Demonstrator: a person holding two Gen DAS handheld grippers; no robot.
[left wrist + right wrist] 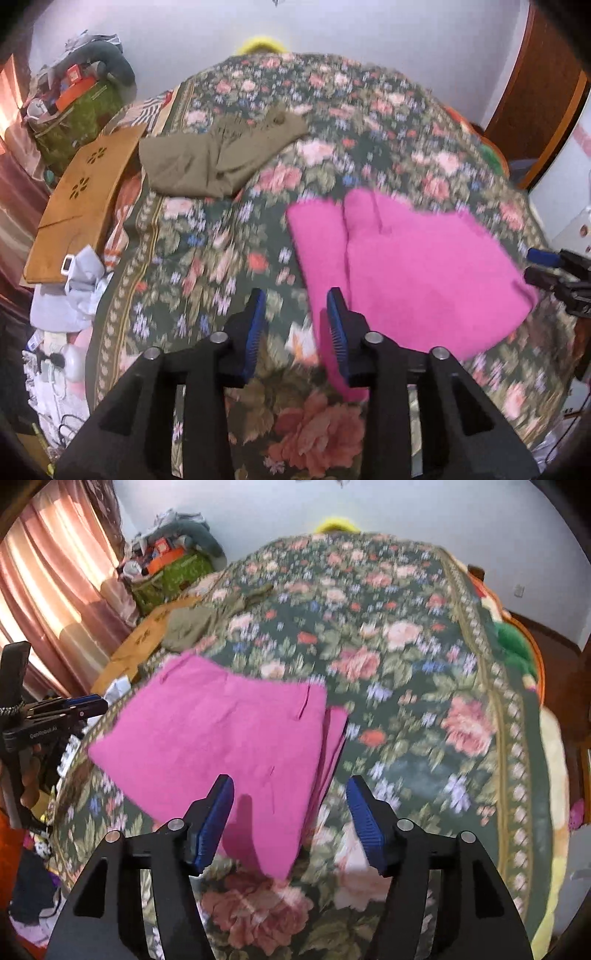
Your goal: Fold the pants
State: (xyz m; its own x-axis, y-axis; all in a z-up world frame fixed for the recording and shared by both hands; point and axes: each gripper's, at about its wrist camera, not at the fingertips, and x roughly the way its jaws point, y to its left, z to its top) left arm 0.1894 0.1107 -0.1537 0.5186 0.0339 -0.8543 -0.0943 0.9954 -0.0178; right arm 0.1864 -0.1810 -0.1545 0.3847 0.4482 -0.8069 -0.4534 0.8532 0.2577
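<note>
Folded pink pants (417,266) lie flat on the floral bedspread (207,254); they also show in the right wrist view (229,738). My left gripper (297,299) is open and empty, hovering over the pants' near left edge. My right gripper (290,786) is open and empty, above the pants' near right corner. Each gripper shows at the edge of the other's view: the right gripper (535,266) and the left gripper (88,705). Both views are motion-blurred.
Olive-brown folded pants (218,155) lie at the bed's far left, also in the right wrist view (192,626). A brown cardboard sheet (81,199), clutter and a green bag (77,118) sit left of the bed. Curtains (48,602) hang left; a wooden door (535,92) stands right.
</note>
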